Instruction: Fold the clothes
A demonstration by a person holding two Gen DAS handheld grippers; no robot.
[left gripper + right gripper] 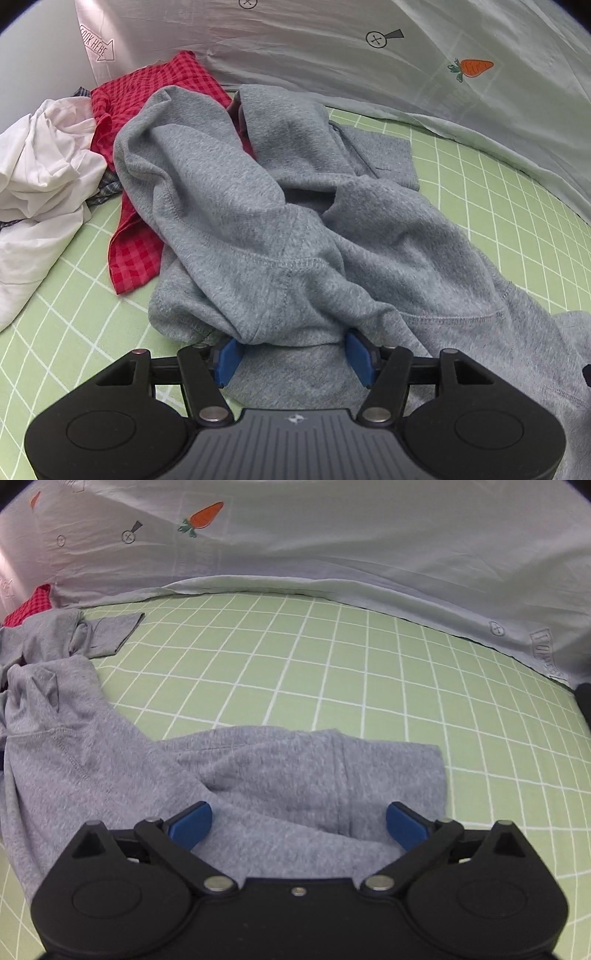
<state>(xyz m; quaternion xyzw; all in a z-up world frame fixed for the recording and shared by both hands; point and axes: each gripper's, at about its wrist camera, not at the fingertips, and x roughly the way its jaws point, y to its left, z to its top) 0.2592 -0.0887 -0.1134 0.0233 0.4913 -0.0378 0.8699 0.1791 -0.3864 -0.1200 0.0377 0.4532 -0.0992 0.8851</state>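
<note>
A crumpled grey sweatshirt (258,206) lies on the green checked sheet (498,206). My left gripper (293,356) stands open over its near edge, with grey cloth bunched between the blue pads (227,360) but not pinched. In the right wrist view, the same grey sweatshirt (258,771) spreads flatter, one sleeve (110,631) reaching away at the far left. My right gripper (299,825) is wide open, with its blue pads (406,827) resting on the cloth near the garment's right hem.
A red checked garment (147,96) lies partly under the sweatshirt at the back left. Beside it sits a white garment (40,177) over some blue plaid cloth. A pale sheet with carrot prints (472,68) hangs along the back. Bare green sheet (332,672) extends to the right.
</note>
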